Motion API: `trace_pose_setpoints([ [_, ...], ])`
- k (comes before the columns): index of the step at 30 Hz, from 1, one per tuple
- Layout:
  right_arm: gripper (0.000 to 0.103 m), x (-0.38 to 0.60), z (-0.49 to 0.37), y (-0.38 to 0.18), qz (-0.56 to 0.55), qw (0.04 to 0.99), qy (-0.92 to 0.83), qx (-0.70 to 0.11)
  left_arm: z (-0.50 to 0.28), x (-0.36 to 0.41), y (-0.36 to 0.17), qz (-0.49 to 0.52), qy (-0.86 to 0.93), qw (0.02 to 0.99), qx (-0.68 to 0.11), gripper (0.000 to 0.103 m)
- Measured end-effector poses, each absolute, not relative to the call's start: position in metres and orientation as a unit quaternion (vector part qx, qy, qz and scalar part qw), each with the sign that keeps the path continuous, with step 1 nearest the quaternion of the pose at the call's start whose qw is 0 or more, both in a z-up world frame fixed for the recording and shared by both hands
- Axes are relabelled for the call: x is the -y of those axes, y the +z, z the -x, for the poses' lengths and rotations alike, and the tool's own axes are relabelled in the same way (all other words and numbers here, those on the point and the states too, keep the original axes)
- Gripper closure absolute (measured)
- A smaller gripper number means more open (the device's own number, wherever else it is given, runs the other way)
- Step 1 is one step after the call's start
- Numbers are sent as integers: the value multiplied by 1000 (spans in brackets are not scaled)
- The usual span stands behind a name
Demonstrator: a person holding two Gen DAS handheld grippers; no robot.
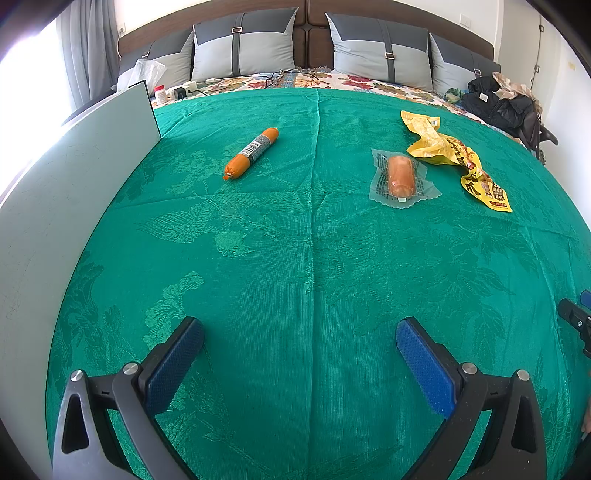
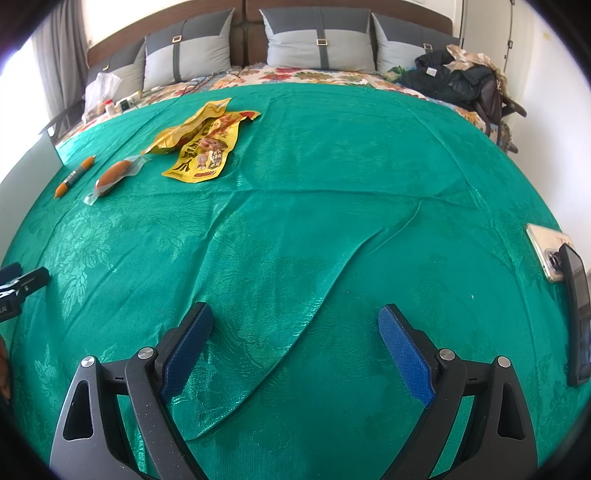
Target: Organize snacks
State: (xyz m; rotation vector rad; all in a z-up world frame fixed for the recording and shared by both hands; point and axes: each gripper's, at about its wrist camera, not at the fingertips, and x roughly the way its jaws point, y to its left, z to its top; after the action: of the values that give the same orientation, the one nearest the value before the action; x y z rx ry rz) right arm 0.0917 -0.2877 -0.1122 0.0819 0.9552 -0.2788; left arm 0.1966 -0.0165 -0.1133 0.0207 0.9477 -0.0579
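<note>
Print on the yellow snack bag [image 2: 201, 147] too small to read; same for the label on the orange sausage stick [image 1: 255, 149]. White board [image 1: 74, 173] cut off at left edge. Dark phone [image 2: 578, 314] partly overlaps a light phone [image 2: 546, 254]. Right claw [image 1: 576, 325] mostly out of frame in left wrist view.

Sunlit bedroom, grey pillows [image 1: 243, 48] against brown headboard [image 1: 306, 22]

- Left gripper [image 1: 300, 343]: black linkage arms, triangular cut-outs, silver round-head screws, textured blue pads [image 1: 173, 365].
- Right gripper [image 2: 295, 332]: identical build; blue pads [image 2: 406, 350].
</note>
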Motion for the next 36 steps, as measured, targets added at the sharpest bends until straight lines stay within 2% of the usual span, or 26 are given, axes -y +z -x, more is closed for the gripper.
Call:
trace_pose_setpoints([
  [4,9,288,-92,-112,-39,878,-133,-458,-199,17,-113,-11,-28,887,-461,0],
  [8,9,288,-92,-112,-39,878,-133,-458,-226,30,-105,-27,-81,852,-517,0],
  [13,9,288,-92,-112,-39,878,-133,-458,-278,65,-74,-46,-122,854,-504,0],
  [20,9,288,-92,-112,-39,878,-133,-458,-353,108,-102,-94,-109,812,-566,0],
  [24,9,288,-92,-112,-39,878,-133,-458,-361,96,-103,-36,-92,817,-568,2],
  [25,9,288,-92,-112,-39,878,-133,-458,-360,92,-102,-20,-96,820,-564,7],
  [27,9,288,-92,-112,-39,878,-133,-458,-355,88,-97,-11,-104,831,-547,27],
  [28,9,288,-92,-112,-39,878,-133,-458,-353,88,-95,-19,-105,834,-542,49],
  [32,9,288,-91,-112,-39,878,-133,-458,-344,86,-87,-28,-118,836,-535,60],
  [36,9,288,-91,-111,-39,878,-133,-458,-316,75,-80,-12,-122,832,-541,62],
])
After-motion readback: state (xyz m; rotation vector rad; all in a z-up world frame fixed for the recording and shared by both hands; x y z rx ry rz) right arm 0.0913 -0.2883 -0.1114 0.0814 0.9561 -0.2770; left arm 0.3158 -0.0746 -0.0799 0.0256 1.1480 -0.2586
